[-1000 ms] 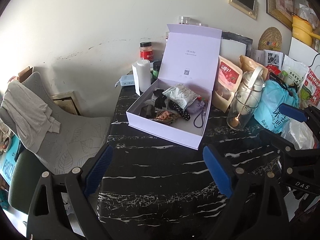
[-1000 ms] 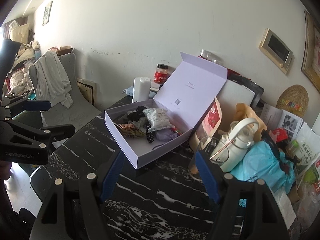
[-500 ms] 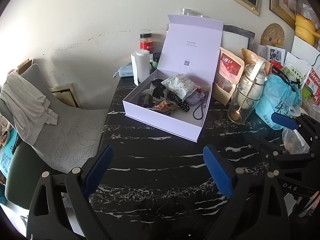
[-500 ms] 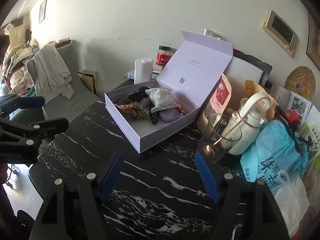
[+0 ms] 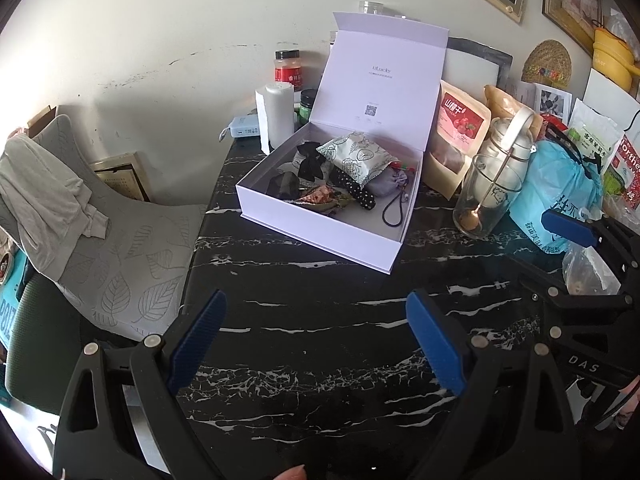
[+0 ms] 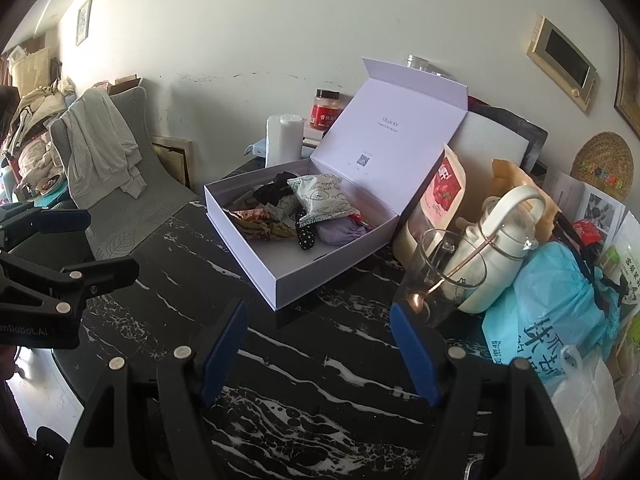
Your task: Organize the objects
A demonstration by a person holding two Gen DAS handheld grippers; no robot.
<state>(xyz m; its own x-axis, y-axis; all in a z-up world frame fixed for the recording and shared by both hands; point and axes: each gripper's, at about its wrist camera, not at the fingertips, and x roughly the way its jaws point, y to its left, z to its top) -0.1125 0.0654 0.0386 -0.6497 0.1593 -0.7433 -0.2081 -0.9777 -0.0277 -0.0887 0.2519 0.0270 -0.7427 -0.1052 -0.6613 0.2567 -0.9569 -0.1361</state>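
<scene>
Task status: early, as judged from the layout. The box [image 5: 328, 216] stands open, lid up, on the table [image 5: 320, 320], ahead of both tools. It already holds small items: a floral pouch [image 5: 356, 156], a polka-dot piece [image 5: 356, 194], a purple bag [image 5: 390, 182] and a cord [image 5: 394, 216]. Whether these are sorted cannot be told. No item is in transit.

Left gripper [image 5: 316, 344]: jaws spread wide, empty, touching nothing. The box lies ahead and slightly right of it.

Right gripper [image 6: 318, 346]: jaws spread, empty, touching nothing. The box lies ahead and slightly left; a glass [image 6: 436, 280] with a spoon stands just beyond its right finger.
</scene>
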